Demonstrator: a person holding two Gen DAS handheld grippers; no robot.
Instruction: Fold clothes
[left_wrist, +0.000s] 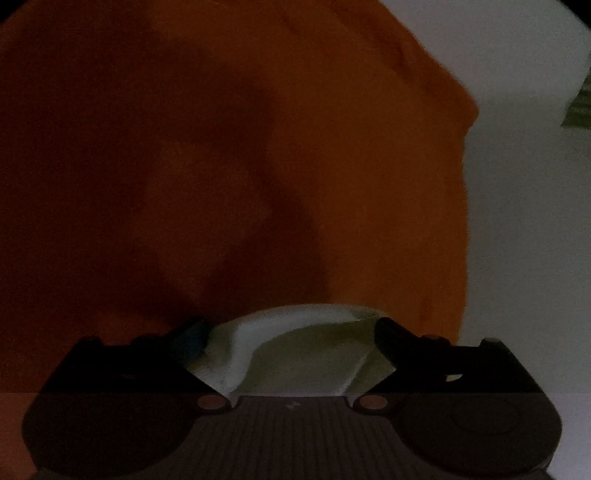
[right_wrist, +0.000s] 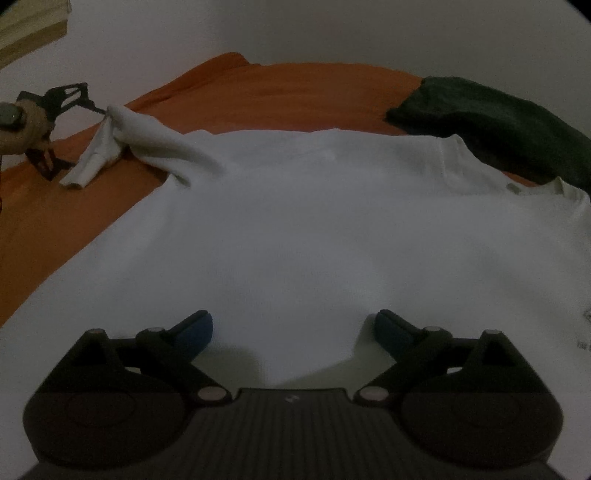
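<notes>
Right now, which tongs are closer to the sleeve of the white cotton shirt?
Left. The left tongs are at the white cotton shirt's sleeve, lifting its end. The right tongs hover open over the shirt's body, well away from that sleeve.

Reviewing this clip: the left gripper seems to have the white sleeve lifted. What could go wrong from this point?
1. The left gripper pinches only the sleeve tip, so the cloth might slip out mid-fold.
2. The right gripper hovers open over the white shirt, pinning nothing; pulling the sleeve could drag the body across the orange sheet.
3. The dark green garment overlaps the shirt's far corner and may snag it.
</notes>
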